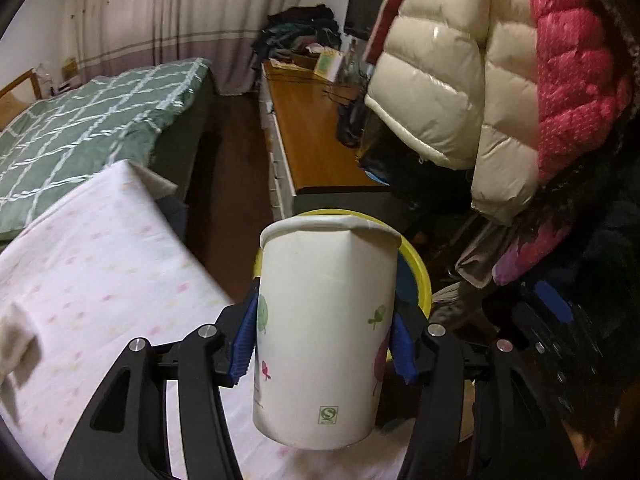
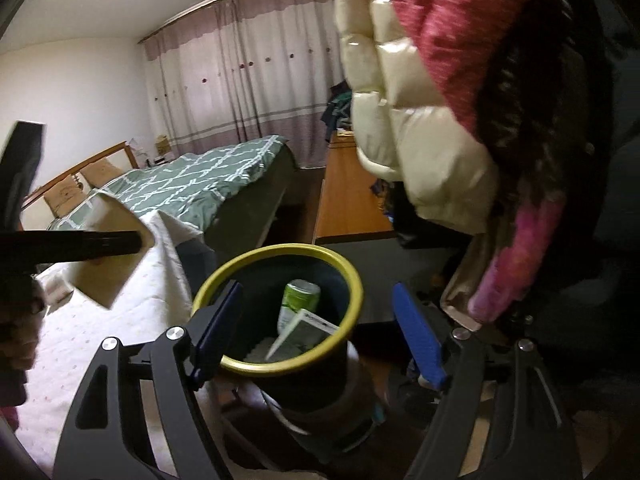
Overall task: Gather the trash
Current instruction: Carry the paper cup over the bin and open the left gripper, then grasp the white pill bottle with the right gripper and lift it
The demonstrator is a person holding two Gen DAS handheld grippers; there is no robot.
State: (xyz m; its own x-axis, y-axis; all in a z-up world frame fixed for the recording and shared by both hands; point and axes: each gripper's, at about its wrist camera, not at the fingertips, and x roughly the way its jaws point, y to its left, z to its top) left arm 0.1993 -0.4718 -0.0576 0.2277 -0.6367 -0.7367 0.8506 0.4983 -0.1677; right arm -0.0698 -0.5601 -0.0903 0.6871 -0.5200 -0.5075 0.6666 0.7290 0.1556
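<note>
My left gripper (image 1: 324,344) clamps a white paper cup (image 1: 326,332) by its sides, blue pads pressed at nine and three o'clock, the rim crumpled inward at twelve: squeezed hard enough to carry, I judge, since a cup this light slips easily. Just behind it, at one o'clock in the left wrist view, the yellow rim of the trash bin (image 1: 420,272) peeks out, so the cup hangs near the bin's mouth but not yet in it.

My right gripper (image 2: 316,336) stands wide, its blue pads (image 2: 418,340) flanking the bin (image 2: 280,368); the left pad overlaps the rim, yet whether either presses the wall I cannot say through the blur. It looks placed to steady or present the bin for the drop. Inside lie a green can (image 2: 300,300) and a white carton (image 2: 308,330), trash already gathered.

At nine o'clock in the right wrist view the cup (image 2: 108,256) shows again, held over a white spotted bedcover (image 2: 100,344).

Beyond, at eleven o'clock, a bed with a green checked quilt (image 2: 200,188); at one o'clock, a wooden counter (image 2: 344,200) under hanging cream and pink puffer jackets (image 2: 420,140); farthest, drawn curtains (image 2: 248,80).
</note>
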